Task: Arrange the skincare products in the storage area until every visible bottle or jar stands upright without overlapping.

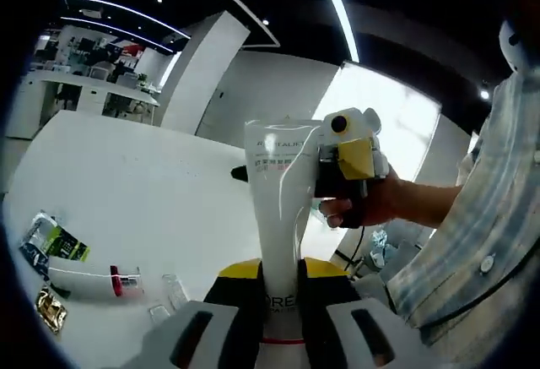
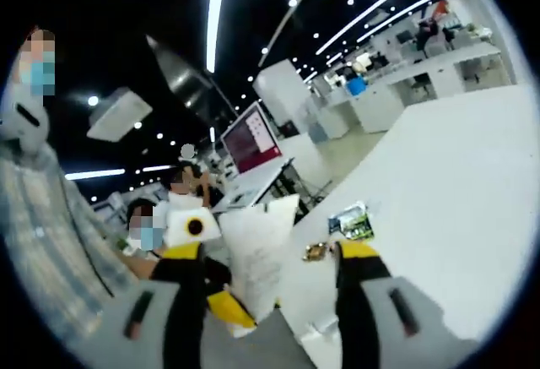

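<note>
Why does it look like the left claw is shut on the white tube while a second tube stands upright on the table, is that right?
Not quite. The left claw is shut on the white tube, but the second tube lies on its side on the table, as the left gripper view shows.

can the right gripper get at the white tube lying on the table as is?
Probably not right away. The right gripper is up at the top of the tall white tube that the left gripper clamps, well above the white tube with a red band lying on the white table.
</note>
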